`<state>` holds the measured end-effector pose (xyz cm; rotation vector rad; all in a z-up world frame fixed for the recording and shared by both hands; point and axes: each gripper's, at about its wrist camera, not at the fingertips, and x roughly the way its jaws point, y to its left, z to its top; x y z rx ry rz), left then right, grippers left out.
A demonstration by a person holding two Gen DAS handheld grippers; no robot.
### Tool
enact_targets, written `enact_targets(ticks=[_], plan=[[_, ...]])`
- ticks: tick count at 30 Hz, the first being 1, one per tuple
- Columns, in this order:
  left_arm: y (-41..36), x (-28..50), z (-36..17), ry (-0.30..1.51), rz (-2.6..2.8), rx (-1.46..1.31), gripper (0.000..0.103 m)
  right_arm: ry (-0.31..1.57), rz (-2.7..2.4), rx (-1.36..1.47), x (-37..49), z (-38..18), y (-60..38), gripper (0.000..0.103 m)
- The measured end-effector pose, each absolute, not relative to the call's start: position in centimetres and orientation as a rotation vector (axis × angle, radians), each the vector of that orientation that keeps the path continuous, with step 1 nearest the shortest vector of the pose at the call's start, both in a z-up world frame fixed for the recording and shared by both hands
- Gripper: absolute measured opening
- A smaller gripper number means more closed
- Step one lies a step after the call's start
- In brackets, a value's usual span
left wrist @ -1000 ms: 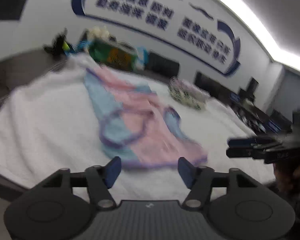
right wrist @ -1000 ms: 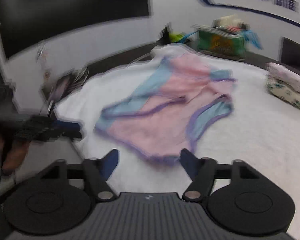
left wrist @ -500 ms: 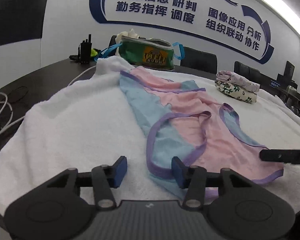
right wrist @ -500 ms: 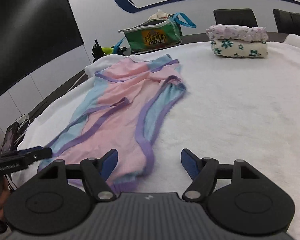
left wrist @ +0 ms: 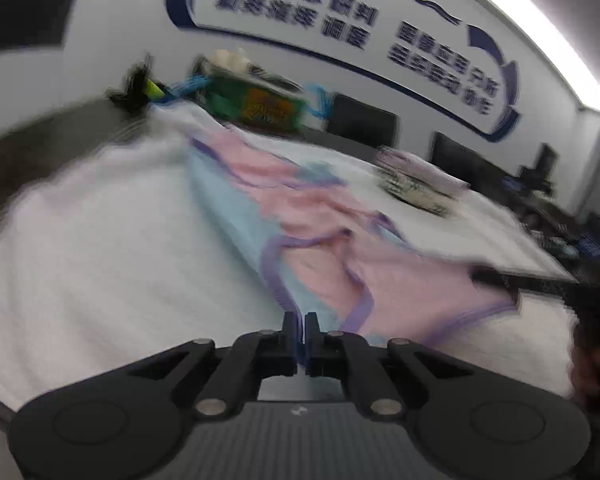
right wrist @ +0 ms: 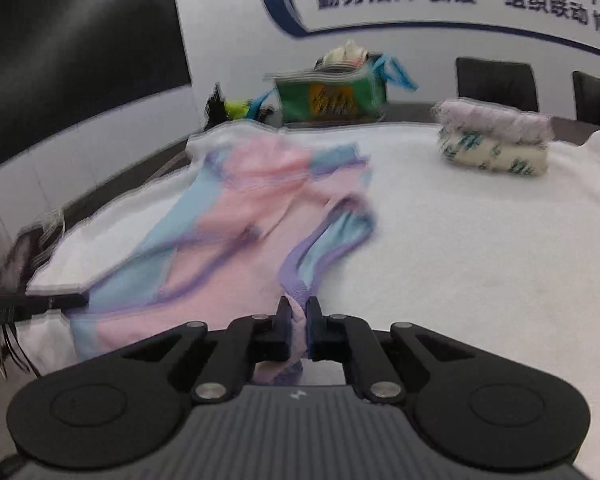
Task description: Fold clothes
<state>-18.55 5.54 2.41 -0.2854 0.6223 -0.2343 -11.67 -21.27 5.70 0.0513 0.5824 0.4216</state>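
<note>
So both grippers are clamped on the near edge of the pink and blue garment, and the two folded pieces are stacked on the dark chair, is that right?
Not quite. Both the left gripper and right gripper are shut on the pink and blue garment, but the right wrist view shows the folded pieces stacked on the white towel covering the table, not on a chair.

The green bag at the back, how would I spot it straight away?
Start from the white towel covering the table and follow the pink and blue garment to its far end. Just beyond stands the green bag, the only green thing, with an orange print and blue handles.
</note>
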Motion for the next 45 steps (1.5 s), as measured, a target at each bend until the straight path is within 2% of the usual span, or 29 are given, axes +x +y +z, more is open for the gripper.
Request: enact_targets(ticks=[4, 6, 10, 12, 13, 14, 16, 18, 21, 27, 29, 31, 32, 34, 36, 37, 38, 45], plan=[[-0.8, -18.7, 2.0, 0.656, -0.429, -0.339, 0.002, 0.555, 0.283, 0.014, -10.4, 7.8, -26.7, 0.006], [-3.6, -18.6, 2.2, 0.657, -0.519, -0.342, 0.007, 0.579, 0.182, -0.008, -8.9, 7.7, -29.2, 0.006], [-1.0, -17.2, 4.7, 0.601, -0.529, -0.29, 0.019, 0.64, -0.044, -0.071, -7.2, 6.9, -32.2, 0.013], [2.7, -15.6, 5.8, 0.56, -0.395, -0.239, 0.04, 0.578, 0.058, -0.032, -9.5, 7.6, -32.2, 0.041], [4.4, -14.5, 6.1, 0.551, -0.328, -0.183, 0.061, 0.547, 0.141, -0.027, -11.1, 7.9, -31.6, 0.062], [5.7, -12.9, 6.2, 0.56, -0.303, -0.079, 0.069, 0.516, 0.225, -0.024, -12.7, 8.1, -31.0, 0.067], [7.7, -9.4, 5.6, 0.584, -0.276, 0.102, 0.066, 0.485, 0.417, -0.056, -15.2, 7.7, -28.7, 0.067], [9.8, -5.9, 4.9, 0.627, -0.192, 0.149, 0.064, 0.494, 0.572, -0.095, -16.9, 6.7, -26.0, 0.067], [12.6, -2.2, 4.7, 0.668, -0.142, 0.072, 0.063, 0.513, 0.626, -0.223, -18.0, 4.8, -22.0, 0.067], [13.8, -0.2, 4.9, 0.612, -0.308, 0.013, 0.064, 0.549, 0.524, -0.413, -17.7, 1.9, -19.3, 0.065], [13.3, 0.0, 4.5, 0.598, -0.38, 0.029, 0.065, 0.566, 0.509, -0.362, -17.3, 2.1, -19.7, 0.058], [12.8, 0.3, 4.0, 0.587, -0.447, 0.05, 0.065, 0.58, 0.477, -0.325, -16.8, 2.1, -20.4, 0.042], [12.6, 0.4, 3.8, 0.58, -0.458, 0.067, 0.065, 0.586, 0.454, -0.313, -16.5, 2.1, -20.8, 0.038], [12.3, 1.3, 3.0, 0.584, -0.433, 0.104, 0.064, 0.599, 0.427, -0.282, -16.0, 1.9, -21.5, 0.024], [12.4, 2.3, 2.4, 0.616, -0.405, 0.108, 0.045, 0.61, 0.423, -0.26, -15.7, 1.9, -21.9, 0.016], [12.7, 2.9, 2.0, 0.658, -0.399, 0.086, 0.014, 0.613, 0.424, -0.266, -15.7, 2.1, -21.9, 0.007], [13.0, 3.5, 1.6, 0.696, -0.395, 0.063, 0.0, 0.613, 0.421, -0.272, -15.7, 2.2, -22.0, 0.007], [13.7, 0.5, 2.0, 0.709, -0.339, -0.019, 0.0, 0.601, 0.316, -0.288, -15.1, 3.4, -23.7, 0.004]])
